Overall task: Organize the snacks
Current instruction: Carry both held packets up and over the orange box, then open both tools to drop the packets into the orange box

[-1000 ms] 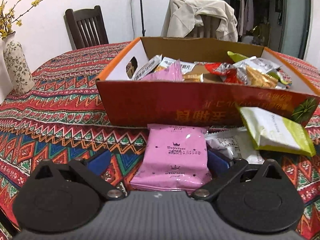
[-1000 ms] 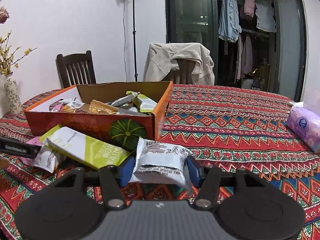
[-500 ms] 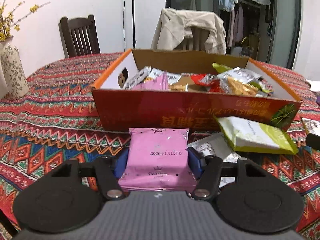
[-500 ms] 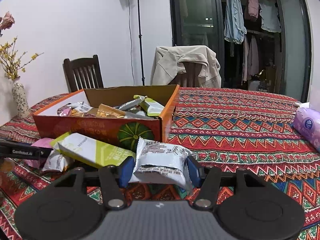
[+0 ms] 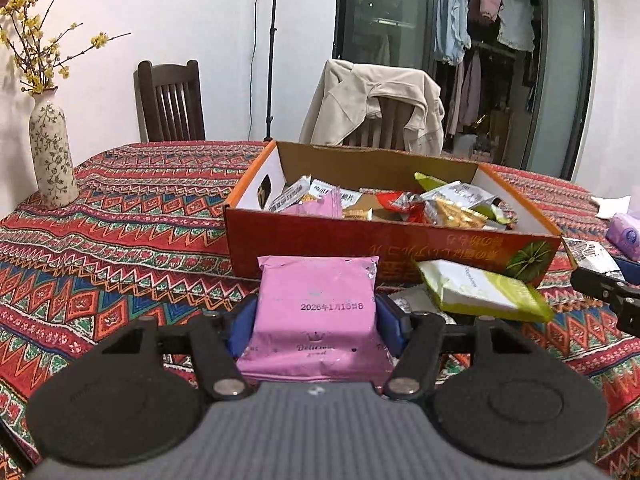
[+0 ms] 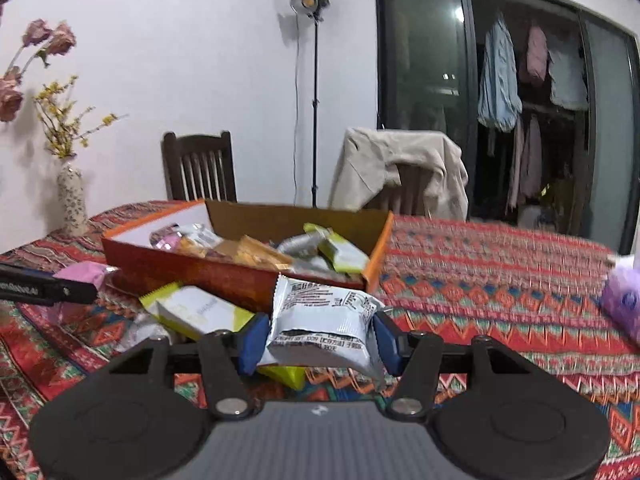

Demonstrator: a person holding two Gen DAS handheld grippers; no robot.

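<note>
My left gripper (image 5: pixel 316 320) is shut on a pink snack packet (image 5: pixel 316 300) and holds it above the table, in front of the orange cardboard box (image 5: pixel 304 240). The box holds several snack packets. My right gripper (image 6: pixel 320 336) is shut on a white snack packet (image 6: pixel 320 316), raised near the box's right front corner (image 6: pixel 372 268). A green and white packet (image 5: pixel 480 288) and a white packet under it lie on the tablecloth before the box. The green and white packet also shows in the right wrist view (image 6: pixel 196 312).
A patterned tablecloth (image 5: pixel 120 240) covers the table. A flowered vase (image 5: pixel 52 160) stands at the far left. A purple tissue pack (image 6: pixel 624 300) lies at the right. Two chairs stand behind the table, one with a beige jacket (image 5: pixel 376 108).
My left gripper closed on the pink packet and lifted it off the table. My right gripper rose with the white packet and moved nearer the box.
</note>
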